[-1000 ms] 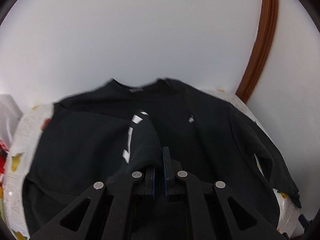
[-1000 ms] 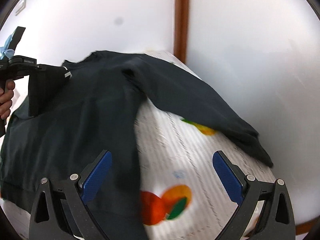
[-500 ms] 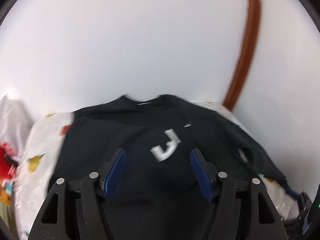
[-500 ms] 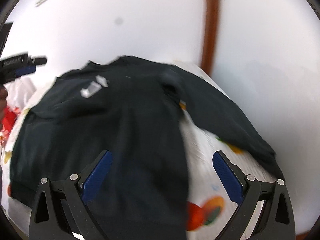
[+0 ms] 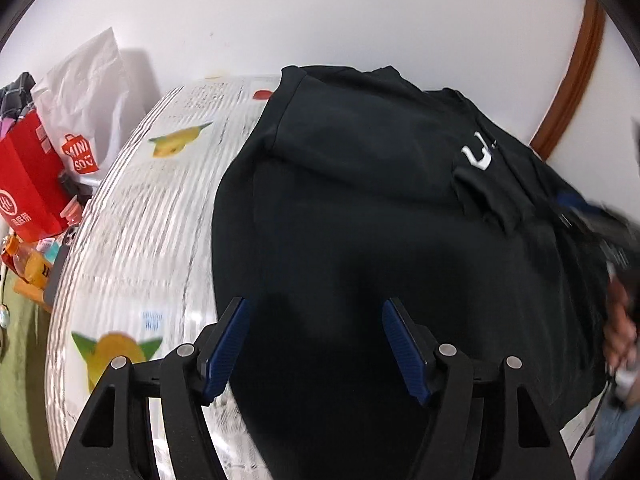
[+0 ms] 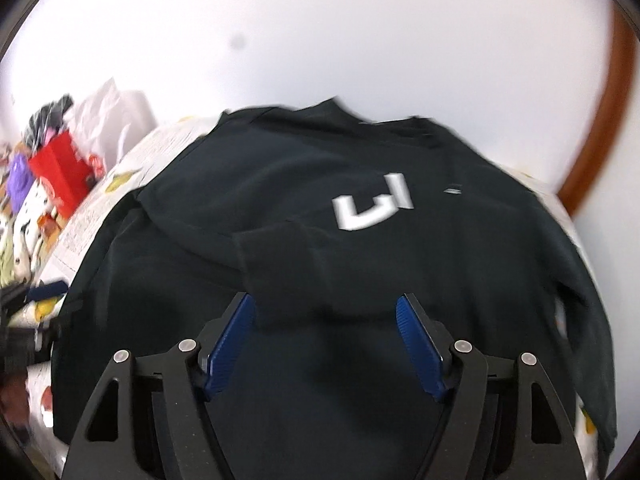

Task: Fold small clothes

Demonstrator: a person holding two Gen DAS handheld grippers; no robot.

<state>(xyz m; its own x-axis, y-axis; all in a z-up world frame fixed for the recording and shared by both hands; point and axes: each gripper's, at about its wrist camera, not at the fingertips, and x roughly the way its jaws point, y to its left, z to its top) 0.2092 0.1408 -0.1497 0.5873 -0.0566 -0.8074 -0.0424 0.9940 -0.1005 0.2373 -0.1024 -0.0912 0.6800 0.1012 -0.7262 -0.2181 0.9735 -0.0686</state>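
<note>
- A black sweatshirt (image 5: 360, 220) lies spread on a desk covered by a white cloth with fruit prints (image 5: 132, 216), its collar toward the far wall and its hem toward the near edge.
- One sleeve (image 6: 280, 252) is folded across the chest; its cuff end lies just below the white logo (image 6: 372, 206).
- The left hand-held gripper (image 5: 316, 344) hangs over the near left part of the sweatshirt. Its jaws have just been opening and stand spread, with nothing pinched between the blue pads (image 5: 224, 344); the left pad sits over the garment's left edge, where the cloth begins.
- The right hand-held gripper (image 6: 328, 344) is over the middle of the sweatshirt, just near of the folded sleeve. Its jaws have just been closing a little but are spread apart, the blue pads (image 6: 420, 344) pressing on nothing.
- In the left wrist view the right hand-held gripper and the person's hand (image 5: 620, 320) show blurred at the right edge, over the garment's right side.
- Beyond the desk's far left corner stand a red paper bag (image 5: 28, 184) and a white plastic bag (image 5: 88, 92), against a white wall (image 5: 320, 12).
- A brown wooden trim (image 5: 576, 80) runs up the wall at the far right.
</note>
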